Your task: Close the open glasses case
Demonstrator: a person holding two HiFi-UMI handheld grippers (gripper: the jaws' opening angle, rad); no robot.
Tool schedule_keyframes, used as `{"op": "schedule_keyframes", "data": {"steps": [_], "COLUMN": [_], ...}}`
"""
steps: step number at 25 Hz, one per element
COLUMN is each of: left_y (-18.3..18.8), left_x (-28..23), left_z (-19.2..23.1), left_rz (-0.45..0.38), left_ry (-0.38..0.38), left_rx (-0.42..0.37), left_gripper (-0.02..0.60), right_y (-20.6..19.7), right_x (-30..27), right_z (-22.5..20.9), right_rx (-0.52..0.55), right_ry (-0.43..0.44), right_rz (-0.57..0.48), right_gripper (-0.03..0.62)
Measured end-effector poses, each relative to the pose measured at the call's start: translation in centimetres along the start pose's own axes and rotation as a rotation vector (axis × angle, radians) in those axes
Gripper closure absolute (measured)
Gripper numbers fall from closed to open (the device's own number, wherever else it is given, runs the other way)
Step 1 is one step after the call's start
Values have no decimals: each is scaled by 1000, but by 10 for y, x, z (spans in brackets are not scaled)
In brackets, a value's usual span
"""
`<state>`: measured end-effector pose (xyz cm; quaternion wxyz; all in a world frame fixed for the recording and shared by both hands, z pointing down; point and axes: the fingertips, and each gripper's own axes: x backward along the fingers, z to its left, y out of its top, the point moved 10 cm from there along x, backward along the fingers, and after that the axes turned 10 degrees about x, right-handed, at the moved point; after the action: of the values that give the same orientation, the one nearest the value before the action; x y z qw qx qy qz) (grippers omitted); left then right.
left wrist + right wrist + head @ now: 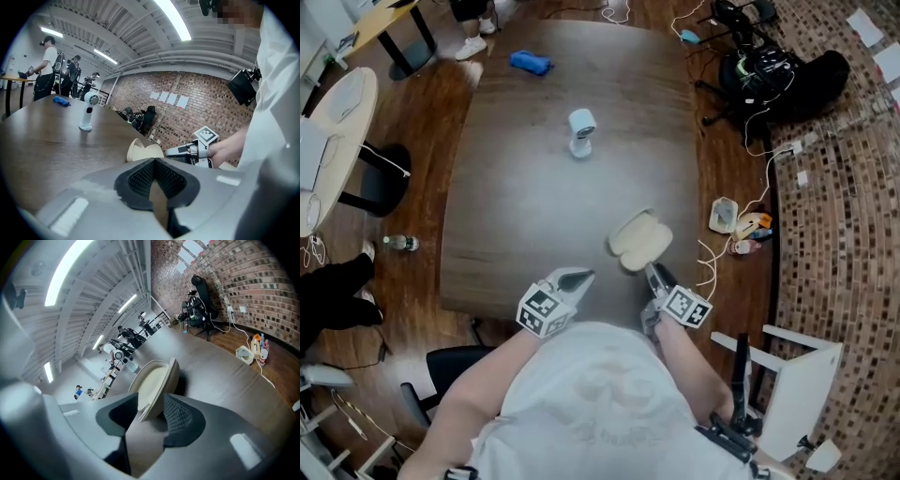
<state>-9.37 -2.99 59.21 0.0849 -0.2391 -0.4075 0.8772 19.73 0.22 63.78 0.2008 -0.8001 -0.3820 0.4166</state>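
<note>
The cream glasses case lies open on the dark wooden table, near its front right edge, with the lid tilted up. My right gripper reaches it from the near side. In the right gripper view the jaws stand apart around the case's near end, and the right gripper is open with a gap showing at the left pad. My left gripper hovers over the front edge, left of the case and apart from it. Its tips meet, so the left gripper is shut and empty; the case shows just beyond it.
A white handheld device stands upright mid-table, and a blue object lies at the far end. On the floor to the right are a black bag, cables, small bottles and a white chair. A black chair sits at the front left.
</note>
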Motion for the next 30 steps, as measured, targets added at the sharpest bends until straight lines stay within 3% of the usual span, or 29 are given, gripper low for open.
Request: {"op": "schedule_keyframes", "data": {"steps": [6, 17, 21, 25, 27, 30], "left_y": [2, 1, 1, -1, -1, 0], "left_x": [3, -3, -7, -8, -8, -8], "left_z": [1, 1, 0, 1, 1, 1], "left_rz": [10, 8, 4, 2, 2, 1], "left_ry": [29, 25, 14, 11, 10, 8], "left_rx": [23, 34, 30, 30, 28, 24], "left_gripper": [575, 575, 575, 575, 575, 575], "right_y": [0, 21, 37, 46, 46, 38], "right_x": [-25, -16, -4, 2, -1, -6], "right_z": [-10, -25, -30, -9, 11, 39], "right_rx": [-54, -43, 67, 360, 500, 616], "right_ry": [-46, -52, -101, -155, -137, -64], "right_rz": [68, 60, 99, 182, 205, 217], "right_gripper": [395, 490, 493, 487, 468, 448]}}
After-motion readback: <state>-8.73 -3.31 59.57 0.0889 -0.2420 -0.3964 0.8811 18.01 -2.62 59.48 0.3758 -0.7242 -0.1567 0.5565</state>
